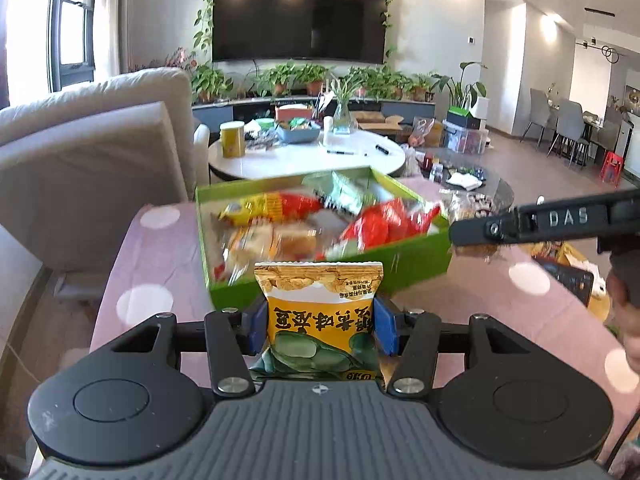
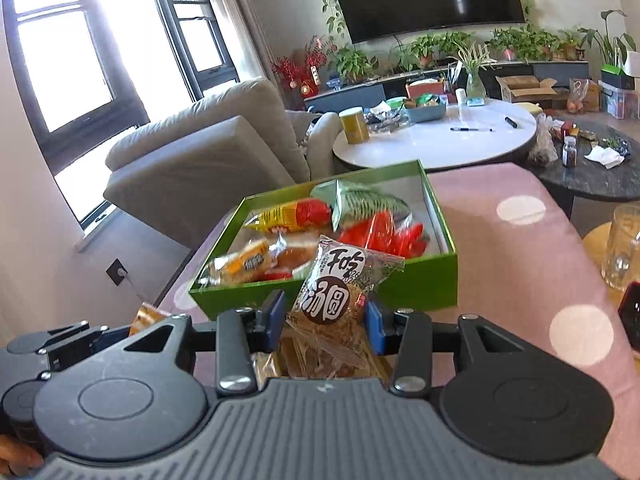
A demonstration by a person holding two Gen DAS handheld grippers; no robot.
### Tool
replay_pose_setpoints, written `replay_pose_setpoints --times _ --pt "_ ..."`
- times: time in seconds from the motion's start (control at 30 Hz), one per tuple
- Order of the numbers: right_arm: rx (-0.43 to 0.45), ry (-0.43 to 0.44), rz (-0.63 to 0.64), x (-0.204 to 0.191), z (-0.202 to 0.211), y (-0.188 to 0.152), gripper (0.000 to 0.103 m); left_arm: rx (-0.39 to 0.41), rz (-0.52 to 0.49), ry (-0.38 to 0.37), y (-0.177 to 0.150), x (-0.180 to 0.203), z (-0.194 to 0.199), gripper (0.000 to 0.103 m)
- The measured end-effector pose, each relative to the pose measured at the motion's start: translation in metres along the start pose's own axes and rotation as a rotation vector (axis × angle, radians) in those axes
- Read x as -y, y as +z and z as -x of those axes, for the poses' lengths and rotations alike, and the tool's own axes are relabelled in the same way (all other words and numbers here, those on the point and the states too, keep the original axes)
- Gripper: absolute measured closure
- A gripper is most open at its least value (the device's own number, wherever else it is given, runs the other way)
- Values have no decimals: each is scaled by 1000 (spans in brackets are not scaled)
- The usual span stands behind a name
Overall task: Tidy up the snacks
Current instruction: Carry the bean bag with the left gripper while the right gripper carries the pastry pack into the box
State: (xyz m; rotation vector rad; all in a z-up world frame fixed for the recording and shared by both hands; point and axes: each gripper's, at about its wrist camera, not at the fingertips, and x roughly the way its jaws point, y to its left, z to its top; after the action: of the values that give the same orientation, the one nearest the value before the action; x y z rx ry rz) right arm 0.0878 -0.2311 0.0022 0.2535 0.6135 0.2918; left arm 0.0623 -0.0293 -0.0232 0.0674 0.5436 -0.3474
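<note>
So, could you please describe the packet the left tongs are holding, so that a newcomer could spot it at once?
Start at the green box of snacks on the pink dotted tablecloth. Just in front of its near wall, the left tongs are shut on a yellow packet. Unlike the clear-wrapped snack in the right tongs, it is opaque, with green beans pictured.
</note>
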Motion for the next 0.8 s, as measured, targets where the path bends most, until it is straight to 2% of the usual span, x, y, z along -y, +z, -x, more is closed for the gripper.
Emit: replay_pose_setpoints --times 0.23,0.8 --pt "0 0 -15 10 -9 14 52 32 -10 -21 29 10 -18 54" --pt "-13 23 -42 28 -36 32 52 -17 3 10 62 9 -85 54"
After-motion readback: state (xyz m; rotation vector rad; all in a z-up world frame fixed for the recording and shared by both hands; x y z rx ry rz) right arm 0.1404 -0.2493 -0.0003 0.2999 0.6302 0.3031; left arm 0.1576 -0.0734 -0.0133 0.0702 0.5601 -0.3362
